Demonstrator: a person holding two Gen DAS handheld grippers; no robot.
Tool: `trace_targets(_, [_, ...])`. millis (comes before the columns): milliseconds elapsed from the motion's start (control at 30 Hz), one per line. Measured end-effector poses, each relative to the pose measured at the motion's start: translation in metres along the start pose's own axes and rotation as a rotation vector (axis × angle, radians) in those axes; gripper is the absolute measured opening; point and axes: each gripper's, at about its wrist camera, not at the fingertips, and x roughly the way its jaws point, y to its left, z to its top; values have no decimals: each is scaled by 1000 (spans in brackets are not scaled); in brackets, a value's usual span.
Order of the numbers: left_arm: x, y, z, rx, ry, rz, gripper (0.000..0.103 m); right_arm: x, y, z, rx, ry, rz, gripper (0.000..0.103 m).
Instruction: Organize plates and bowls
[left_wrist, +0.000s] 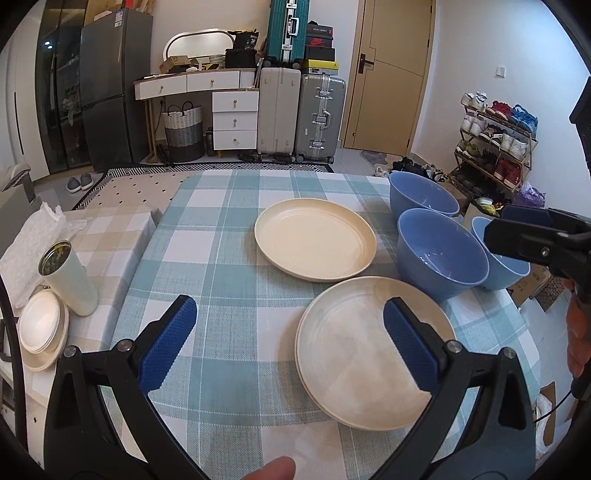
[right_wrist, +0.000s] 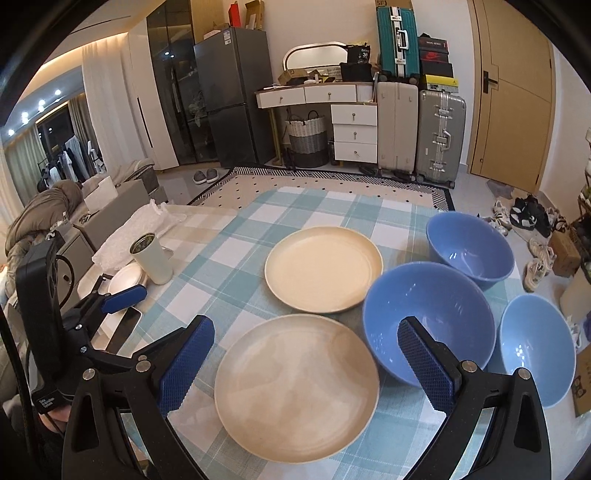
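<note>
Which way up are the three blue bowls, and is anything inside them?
Upright and empty. Middle bowl, far bowl and right bowl all show bare, glossy blue interiors, rims facing up.

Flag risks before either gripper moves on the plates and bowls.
1. The near plate lies flat on the tablecloth; a gripper pinching its rim may drag the cloth or slip.
2. The rightmost bowl sits by the table edge and could be knocked off.
3. The three bowls crowd together; reaching for the middle bowl may bump the far bowl.
</note>
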Motion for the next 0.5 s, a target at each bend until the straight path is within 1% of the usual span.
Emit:
trace_targets(67, [3,2,7,-2,2,-1,101,0,-1,9,-3,1,9,101])
trace_targets(300, [18,9,29,-21,10,3,101,8,-9,37,-16,13,-3,101])
trace_targets(500, [35,17,43,-44,26,14,101,23,-16,53,-20,23,-10,101])
